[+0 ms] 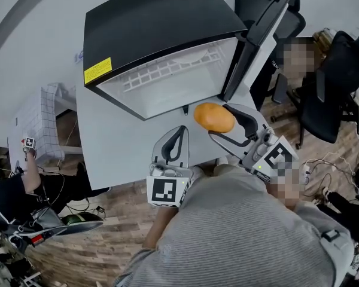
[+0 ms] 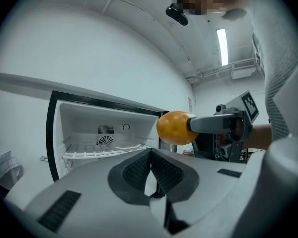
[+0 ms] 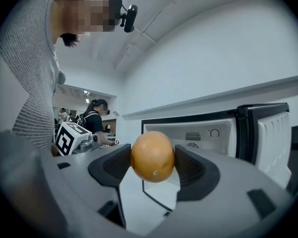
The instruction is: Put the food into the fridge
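orange (image 3: 152,156) pinched between the right gripper (image 1: 220,120) jaws, held level just before the open fridge (image 1: 167,34) on the worktop (image 1: 113,148), likely lined up for the wire shelf (image 2: 97,150). left gripper (image 2: 150,155) pressed together, empty, alongside, clear of the opening.

fridge (image 1: 155,28) mouth wide open, door (image 1: 251,40) standing off to the right side, wire shelf (image 1: 167,70) across the inside, room above it
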A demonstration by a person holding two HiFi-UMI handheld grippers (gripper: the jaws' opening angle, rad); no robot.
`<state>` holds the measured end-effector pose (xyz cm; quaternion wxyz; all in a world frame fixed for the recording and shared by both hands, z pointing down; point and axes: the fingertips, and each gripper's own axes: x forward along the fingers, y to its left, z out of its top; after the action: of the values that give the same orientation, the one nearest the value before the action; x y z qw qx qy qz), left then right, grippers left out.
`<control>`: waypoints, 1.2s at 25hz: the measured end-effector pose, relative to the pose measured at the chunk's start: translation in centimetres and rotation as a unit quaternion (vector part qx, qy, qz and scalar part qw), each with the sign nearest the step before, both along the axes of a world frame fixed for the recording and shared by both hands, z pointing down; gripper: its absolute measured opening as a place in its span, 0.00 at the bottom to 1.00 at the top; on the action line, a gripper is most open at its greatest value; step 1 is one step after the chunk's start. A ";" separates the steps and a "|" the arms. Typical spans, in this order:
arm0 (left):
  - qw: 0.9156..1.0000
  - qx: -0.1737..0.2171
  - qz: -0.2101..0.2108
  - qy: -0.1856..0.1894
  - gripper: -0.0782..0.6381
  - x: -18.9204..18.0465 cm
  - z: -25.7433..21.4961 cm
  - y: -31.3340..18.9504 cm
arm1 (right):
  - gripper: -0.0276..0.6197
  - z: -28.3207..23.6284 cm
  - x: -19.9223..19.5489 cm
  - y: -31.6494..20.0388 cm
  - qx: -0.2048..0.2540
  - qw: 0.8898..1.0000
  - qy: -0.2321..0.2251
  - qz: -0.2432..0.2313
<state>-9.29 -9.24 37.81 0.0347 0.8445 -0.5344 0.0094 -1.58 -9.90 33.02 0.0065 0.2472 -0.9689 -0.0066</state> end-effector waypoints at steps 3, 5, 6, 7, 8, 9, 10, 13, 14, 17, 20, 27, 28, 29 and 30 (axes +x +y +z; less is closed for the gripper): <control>1.000 -0.007 0.001 -0.005 0.12 0.0 0.4 -0.3 | 0.46 0.2 -0.1 -0.6 0.001 1.000 -0.001 0.002; 1.000 -0.007 0.001 -0.003 0.12 0.1 0.6 -0.3 | 0.46 0.3 -0.2 -0.9 0.000 1.000 -0.002 0.003; 1.000 -0.012 0.001 -0.005 0.12 0.1 0.8 -0.2 | 0.46 0.3 -0.2 -1.0 -0.001 1.000 -0.003 0.005; 1.000 -0.013 0.001 -0.004 0.12 0.1 0.9 -0.2 | 0.46 0.4 -0.3 -1.1 0.000 1.000 -0.004 0.006; 1.000 -0.014 0.001 -0.005 0.12 0.0 1.1 -0.1 | 0.46 0.4 -0.4 -1.2 0.001 1.000 -0.004 0.008; 1.000 -0.014 0.001 -0.005 0.12 -0.1 1.2 -0.1 | 0.46 0.4 -0.5 -1.3 0.002 1.000 -0.005 0.011; 1.000 -0.009 0.000 -0.004 0.12 -0.1 1.1 -0.1 | 0.46 0.4 -0.6 -1.5 0.003 1.000 -0.005 0.012; 1.000 0.006 0.003 0.003 0.12 -0.1 0.9 -0.2 | 0.46 0.3 -0.7 -1.8 0.007 1.000 -0.006 0.017; 1.000 0.006 0.004 0.003 0.12 0.0 1.0 -0.2 | 0.46 0.2 -0.7 -1.9 0.008 1.000 -0.007 0.018; 1.000 0.007 0.007 0.004 0.12 0.1 1.1 -0.1 | 0.46 0.3 -0.8 -2.1 0.010 1.000 -0.009 0.025; 1.000 0.009 0.012 0.003 0.12 0.1 1.2 0.2 | 0.46 0.4 -1.0 -2.8 0.013 0.999 -0.005 0.033; 1.000 0.007 0.013 0.006 0.12 -0.5 1.5 0.8 | 0.46 1.2 -1.9 -6.8 0.023 0.997 0.015 0.067; 1.000 0.007 0.011 0.006 0.12 -0.7 1.5 0.9 | 0.46 1.4 -2.1 -7.5 0.024 0.997 0.018 0.073; 1.000 0.007 0.010 0.006 0.12 -0.9 1.6 0.9 | 0.46 1.5 -2.2 -8.2 0.025 0.996 0.021 0.078; 1.000 0.007 0.008 0.006 0.12 -1.1 1.6 1.0 | 0.46 1.7 -2.4 -8.9 0.025 0.996 0.023 0.083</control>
<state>-10.37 -8.24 39.44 0.0318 0.8491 -0.5273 0.0012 -3.94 -18.76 34.72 0.0236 0.3262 -0.9443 -0.0357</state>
